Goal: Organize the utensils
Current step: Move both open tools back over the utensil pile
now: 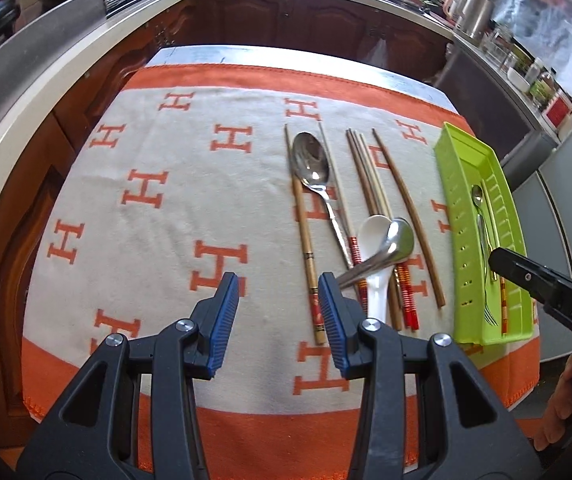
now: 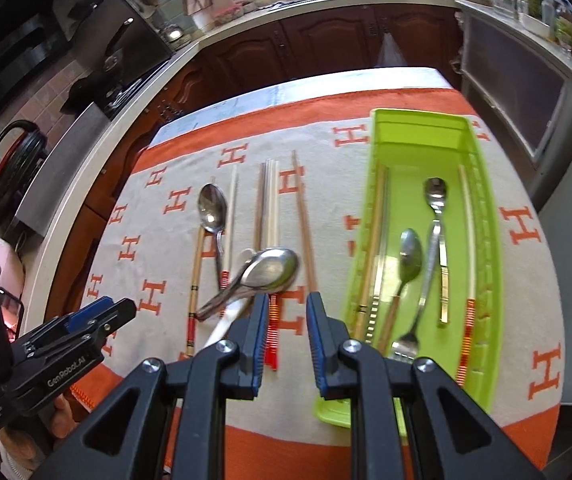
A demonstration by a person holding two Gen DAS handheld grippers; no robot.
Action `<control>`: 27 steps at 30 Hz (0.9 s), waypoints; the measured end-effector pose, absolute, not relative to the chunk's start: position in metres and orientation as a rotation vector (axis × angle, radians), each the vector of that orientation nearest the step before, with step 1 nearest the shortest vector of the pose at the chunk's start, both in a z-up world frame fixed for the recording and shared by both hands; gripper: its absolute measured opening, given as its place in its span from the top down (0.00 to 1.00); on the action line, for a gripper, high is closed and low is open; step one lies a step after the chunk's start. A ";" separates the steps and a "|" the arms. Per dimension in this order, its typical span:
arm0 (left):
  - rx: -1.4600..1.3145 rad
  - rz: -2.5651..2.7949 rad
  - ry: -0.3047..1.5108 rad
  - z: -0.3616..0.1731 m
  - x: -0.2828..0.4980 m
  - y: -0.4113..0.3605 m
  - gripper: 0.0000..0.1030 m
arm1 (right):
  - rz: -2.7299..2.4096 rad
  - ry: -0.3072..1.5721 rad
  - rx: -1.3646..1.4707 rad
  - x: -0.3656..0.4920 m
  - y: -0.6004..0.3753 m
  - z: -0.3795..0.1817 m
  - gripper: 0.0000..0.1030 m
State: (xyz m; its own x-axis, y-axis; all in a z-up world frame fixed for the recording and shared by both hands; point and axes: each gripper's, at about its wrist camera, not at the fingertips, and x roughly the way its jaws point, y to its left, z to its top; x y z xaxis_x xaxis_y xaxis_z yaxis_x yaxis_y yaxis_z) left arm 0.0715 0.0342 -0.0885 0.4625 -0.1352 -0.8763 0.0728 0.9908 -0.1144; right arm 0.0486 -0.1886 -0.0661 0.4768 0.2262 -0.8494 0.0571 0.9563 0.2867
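Observation:
A green tray (image 2: 485,216) on the right of the cloth holds spoons, a fork (image 2: 407,346) and chopsticks. On the cloth to its left lie several chopsticks (image 2: 303,224), a steel spoon (image 1: 310,160), and a steel ladle spoon (image 2: 264,270) resting on a white ceramic spoon (image 1: 375,248). My left gripper (image 1: 280,304) hangs open over the cloth, just left of the ladle's handle. Open and empty, my right gripper (image 2: 286,316) hovers between the loose utensils and the tray (image 1: 451,184). From the left wrist view the right gripper's tip (image 1: 525,276) shows over the tray.
An orange and white cloth (image 1: 158,200) with H marks covers the table. Dark wood cabinets (image 1: 286,20) and a counter wrap around behind and to the left. Jars and a kettle (image 1: 473,12) stand at the back right. A hand (image 1: 561,400) shows at the right edge.

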 end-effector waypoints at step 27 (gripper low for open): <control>0.158 -0.693 1.087 -0.154 0.132 -0.056 0.63 | 0.131 1.127 0.438 0.054 -0.194 -0.101 0.82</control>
State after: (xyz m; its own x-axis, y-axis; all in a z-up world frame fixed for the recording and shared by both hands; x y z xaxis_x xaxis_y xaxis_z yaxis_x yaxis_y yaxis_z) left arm 0.1325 -0.0563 -0.1536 0.2797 -0.4394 -0.8536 0.5880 0.7813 -0.2095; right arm 0.0540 -0.1935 -0.1005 0.4318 0.3189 -0.8437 0.1166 0.9078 0.4028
